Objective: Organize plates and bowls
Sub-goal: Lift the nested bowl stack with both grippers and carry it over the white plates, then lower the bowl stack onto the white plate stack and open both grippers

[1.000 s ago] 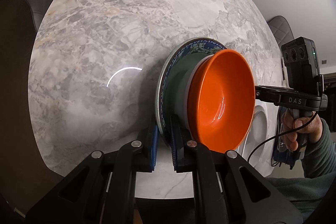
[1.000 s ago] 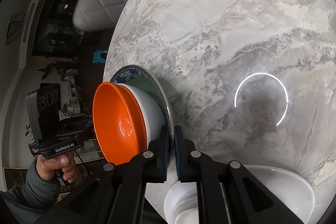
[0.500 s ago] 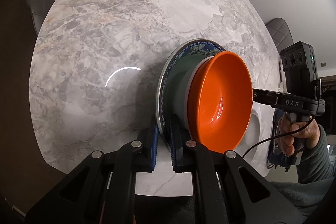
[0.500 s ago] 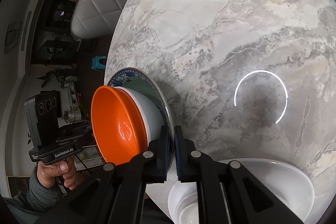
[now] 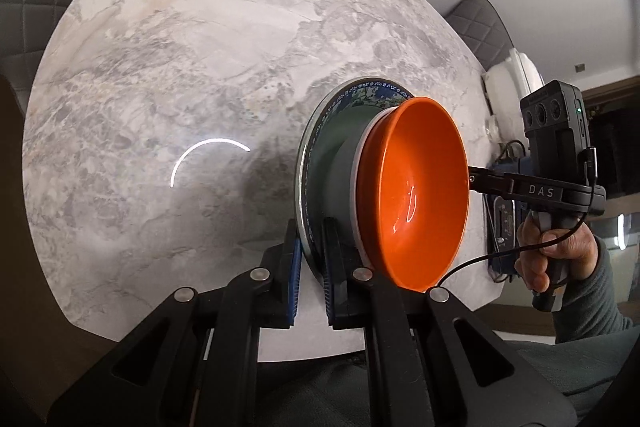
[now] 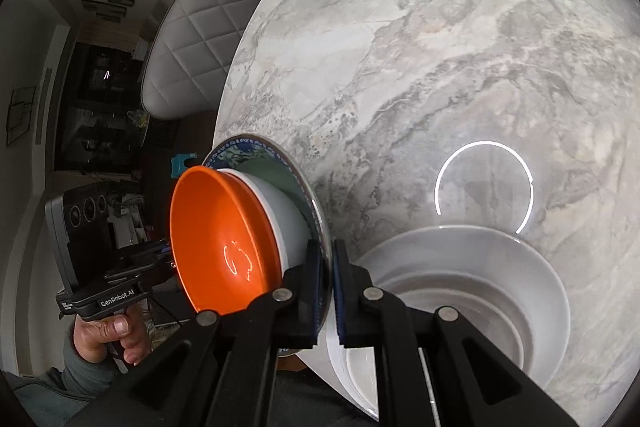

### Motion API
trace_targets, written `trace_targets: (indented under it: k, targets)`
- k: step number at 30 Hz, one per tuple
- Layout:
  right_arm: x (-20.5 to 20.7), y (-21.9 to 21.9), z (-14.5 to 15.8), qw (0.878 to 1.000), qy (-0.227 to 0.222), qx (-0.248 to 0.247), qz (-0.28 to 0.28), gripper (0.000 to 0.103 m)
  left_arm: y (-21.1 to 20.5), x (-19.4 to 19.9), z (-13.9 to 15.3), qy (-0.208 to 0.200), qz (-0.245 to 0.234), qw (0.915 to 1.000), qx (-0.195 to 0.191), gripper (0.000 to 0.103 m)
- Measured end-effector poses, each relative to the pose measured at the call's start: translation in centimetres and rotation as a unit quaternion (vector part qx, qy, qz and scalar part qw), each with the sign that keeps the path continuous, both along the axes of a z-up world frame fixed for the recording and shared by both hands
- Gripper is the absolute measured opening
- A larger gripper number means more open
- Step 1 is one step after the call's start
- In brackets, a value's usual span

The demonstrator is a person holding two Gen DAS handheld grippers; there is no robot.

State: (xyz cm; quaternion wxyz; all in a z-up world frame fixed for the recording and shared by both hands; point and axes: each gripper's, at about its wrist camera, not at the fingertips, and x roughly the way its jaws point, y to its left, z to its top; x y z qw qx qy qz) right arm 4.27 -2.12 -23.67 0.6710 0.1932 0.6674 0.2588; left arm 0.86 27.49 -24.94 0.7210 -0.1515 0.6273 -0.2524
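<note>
Since a second ago we have lifted the stack, left gripper (image 5: pixel 310 281) and right gripper (image 6: pixel 325 297) pinching opposite rims of the fragile, slippery patterned plate (image 5: pixel 316 147) carrying a loose orange bowl (image 5: pixel 420 195).

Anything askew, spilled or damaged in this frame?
Nothing spilled or broken. The blue-rimmed plate carries a white bowl with an orange bowl nested in it, gripped at opposite edges by the left gripper and right gripper.
</note>
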Motion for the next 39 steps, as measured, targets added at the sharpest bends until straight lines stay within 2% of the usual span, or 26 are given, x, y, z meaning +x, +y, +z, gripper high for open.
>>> trace_targets:
  k: [6, 15, 24, 30, 39]
  targets:
    - [-3.7, -4.7, 1.2, 0.998, 0.005, -0.012, -0.068, 0.010, -4.7, -1.5, 0.9, 0.003, -0.061, 0.9981, -0.009, 0.006]
    - [-8.9, -10.5, -0.7, 0.991, 0.040, -0.015, -0.129, 0.010, -10.5, -4.8, -0.9, 0.030, -0.107, 0.9938, 0.001, 0.006]
    - [-10.9, -13.6, -3.2, 0.988, 0.056, -0.009, -0.141, 0.010, -13.6, -6.2, -3.2, 0.043, -0.107, 0.9930, 0.028, 0.006]
    - [-10.7, -14.1, -4.2, 0.990, 0.054, -0.011, -0.131, 0.010, -14.1, -6.3, -4.5, 0.052, -0.100, 0.9925, 0.048, 0.007]
    - [-10.8, -13.9, -5.2, 0.991, 0.056, -0.009, -0.121, 0.010, -13.8, -6.6, -5.6, 0.055, -0.092, 0.9927, 0.056, 0.007]
